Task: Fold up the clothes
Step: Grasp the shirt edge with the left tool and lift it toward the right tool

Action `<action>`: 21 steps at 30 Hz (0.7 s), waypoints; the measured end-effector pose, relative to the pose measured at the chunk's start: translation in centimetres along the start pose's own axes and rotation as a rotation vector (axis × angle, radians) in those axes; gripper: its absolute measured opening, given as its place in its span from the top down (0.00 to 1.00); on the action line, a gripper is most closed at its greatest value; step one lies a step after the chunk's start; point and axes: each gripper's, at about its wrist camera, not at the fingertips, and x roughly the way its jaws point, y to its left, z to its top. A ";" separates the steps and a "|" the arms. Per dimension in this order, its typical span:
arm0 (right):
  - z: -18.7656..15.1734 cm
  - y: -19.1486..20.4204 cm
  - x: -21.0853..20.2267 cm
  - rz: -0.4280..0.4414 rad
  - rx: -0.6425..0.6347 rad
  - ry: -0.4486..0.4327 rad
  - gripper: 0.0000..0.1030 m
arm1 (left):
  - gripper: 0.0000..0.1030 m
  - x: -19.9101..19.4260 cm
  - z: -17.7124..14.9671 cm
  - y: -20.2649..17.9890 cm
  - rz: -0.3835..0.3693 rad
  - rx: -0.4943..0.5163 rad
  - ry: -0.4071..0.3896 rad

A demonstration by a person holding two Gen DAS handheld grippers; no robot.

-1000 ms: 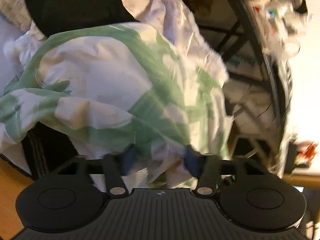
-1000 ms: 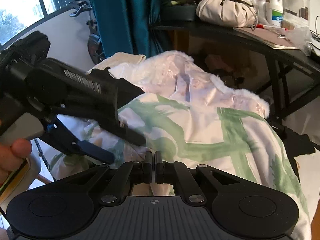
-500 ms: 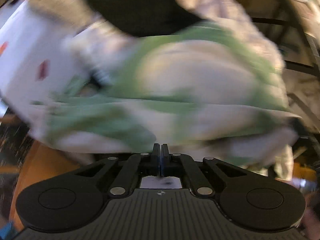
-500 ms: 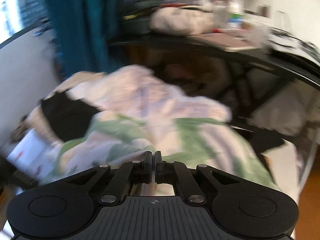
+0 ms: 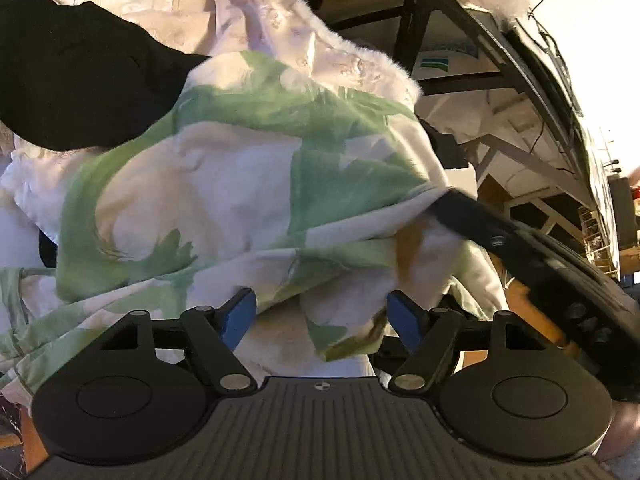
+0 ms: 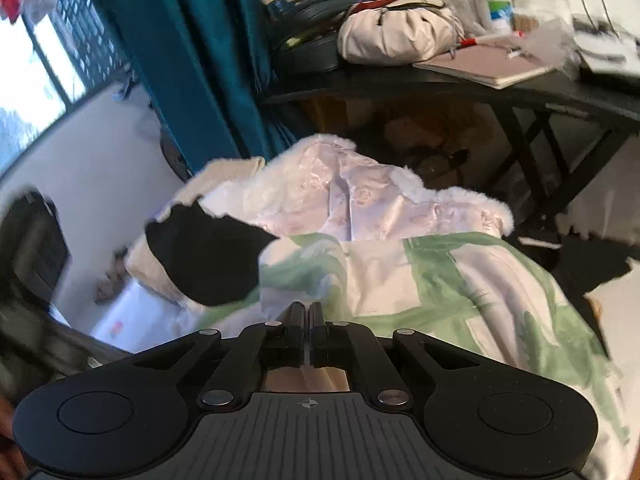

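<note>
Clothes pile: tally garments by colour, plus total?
Green and white print: 1, the green-patterned cloth
Black: 1, the black garment
Pale pink with fluffy trim: 1, the pink fluffy garment
Cream: 1, the cream cloth
Total: 4 told apart; anything deeper in the pile is hidden.

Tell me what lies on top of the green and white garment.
A black garment overlaps the upper left edge of the green and white garment. A pale pink fur-trimmed garment lies behind, partly under it. What lies beneath the pile is covered.
</note>
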 end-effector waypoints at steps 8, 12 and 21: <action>-0.5 1.3 -1.0 -0.002 -0.086 -0.018 0.98 | 0.94 0.1 -0.1 1.7 0.012 -0.106 -0.039; 0.0 1.3 -1.9 -0.060 -0.077 -0.085 0.99 | 0.98 -0.5 -0.4 3.2 0.126 -0.107 -0.048; 1.2 -3.5 -4.2 -0.303 0.134 -0.205 0.99 | 1.00 -2.1 -1.4 7.5 0.404 -0.167 -0.060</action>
